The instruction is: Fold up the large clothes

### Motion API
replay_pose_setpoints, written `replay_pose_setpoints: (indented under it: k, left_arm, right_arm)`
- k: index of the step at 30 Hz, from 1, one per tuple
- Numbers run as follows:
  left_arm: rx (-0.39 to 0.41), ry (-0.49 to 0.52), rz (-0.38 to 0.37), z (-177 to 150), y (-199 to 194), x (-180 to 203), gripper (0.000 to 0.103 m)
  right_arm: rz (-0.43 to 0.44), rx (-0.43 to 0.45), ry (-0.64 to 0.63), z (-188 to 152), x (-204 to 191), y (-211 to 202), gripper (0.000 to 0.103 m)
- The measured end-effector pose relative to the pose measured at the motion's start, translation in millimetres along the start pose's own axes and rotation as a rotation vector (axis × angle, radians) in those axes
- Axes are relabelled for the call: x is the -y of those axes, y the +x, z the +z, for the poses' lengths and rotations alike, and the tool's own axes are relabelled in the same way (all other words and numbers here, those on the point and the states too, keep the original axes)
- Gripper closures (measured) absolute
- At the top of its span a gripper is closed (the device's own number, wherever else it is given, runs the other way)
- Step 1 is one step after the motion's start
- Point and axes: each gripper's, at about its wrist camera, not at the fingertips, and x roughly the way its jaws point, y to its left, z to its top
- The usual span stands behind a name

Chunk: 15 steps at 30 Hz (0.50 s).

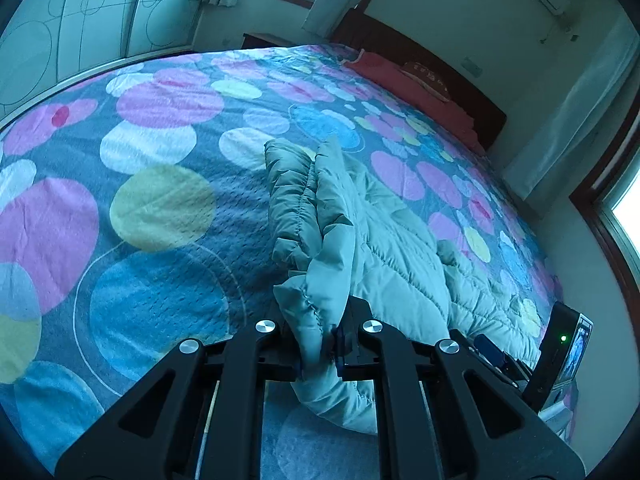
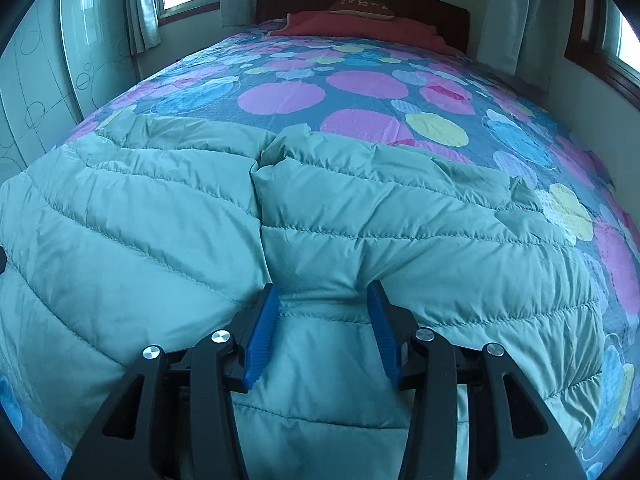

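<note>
Pale green quilted puffer jacket (image 2: pixel 360 216) lies spread on the bed with the circle-print bedspread (image 1: pixel 152 200), at the foot-end edge, well away from the red pillows (image 2: pixel 360 28) at the headboard end. Left gripper (image 1: pixel 324 340): jaws together, clamped on a gathered edge of the jacket, which rises bunched from the bedspread. Right gripper (image 2: pixel 324 328): blue pads (image 2: pixel 262 336) apart, astride a raised fold of the jacket's body; pads sit just beside the fabric, no clear squeeze, so read as not gripping. Handling guess: light, very soft, puffy and springy, with a slick shell likely to slide out of a shallow pinch; it won't hold a crease and will billow. Best holds are stitched hems, cuffs or quilting seams, where layers are thin and firm. Jacket's long axis looks to run along the bed's foot edge, across the right wrist view; which end is collar, can't tell.
</note>
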Motion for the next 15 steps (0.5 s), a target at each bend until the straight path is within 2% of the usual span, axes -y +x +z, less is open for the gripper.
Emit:
replay_pose_setpoints:
  k: [9,15]
  left_arm:
    - [0.074,0.163,-0.057,6.9,-24.8,76.5,0.093]
    - [0.088,0.310,-0.116,-11.5,-27.7,148.3,0.093]
  right_arm:
    - [-0.026,0.049,0.095,-15.8,66.5,-45.5,0.052]
    - [-0.077,0.059,0.191,-40.6,126.4,-69.7,0.052]
